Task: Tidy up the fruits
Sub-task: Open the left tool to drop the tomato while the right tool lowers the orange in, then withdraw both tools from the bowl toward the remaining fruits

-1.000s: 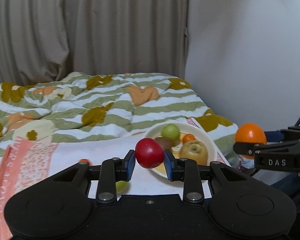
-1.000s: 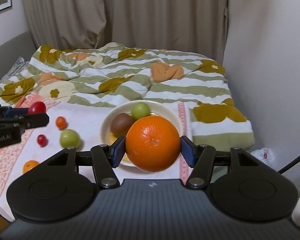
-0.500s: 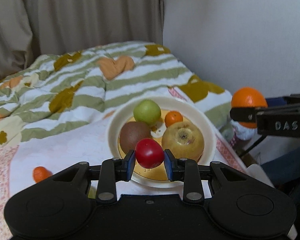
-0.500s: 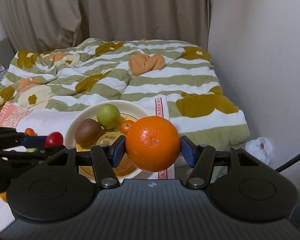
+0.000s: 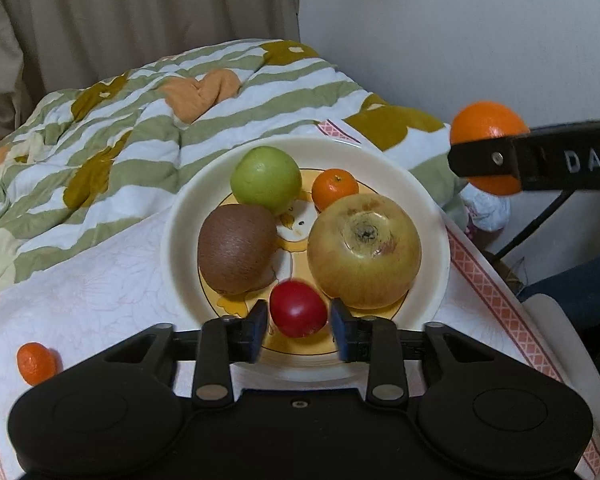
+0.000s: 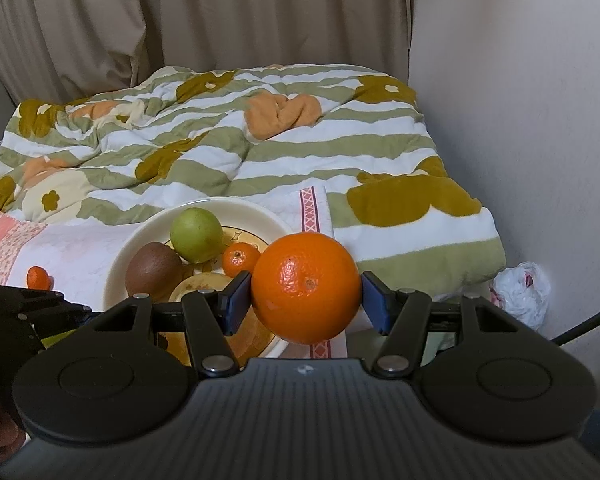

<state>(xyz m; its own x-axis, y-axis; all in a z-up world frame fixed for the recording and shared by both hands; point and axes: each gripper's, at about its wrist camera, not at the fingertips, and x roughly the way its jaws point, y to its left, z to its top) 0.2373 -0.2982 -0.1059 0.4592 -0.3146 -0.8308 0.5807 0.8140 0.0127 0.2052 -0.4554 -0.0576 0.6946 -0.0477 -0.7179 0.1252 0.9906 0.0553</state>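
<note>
My left gripper hangs over the near side of the cream plate. Its fingers stand apart with gaps on both sides of the small red fruit, which lies between them, slightly blurred. On the plate lie a green fruit, a kiwi, a small mandarin and a yellow apple. My right gripper is shut on a large orange, held at the plate's right edge. The orange also shows in the left wrist view.
A small orange fruit lies on the white cloth left of the plate, also seen in the right wrist view. A striped quilt covers the bed behind. A wall is at the right, and a white plastic bag lies on the floor.
My left gripper moved down over the plate and its fingers opened off the red fruit. My right gripper with the orange shifted slightly closer to the plate.
</note>
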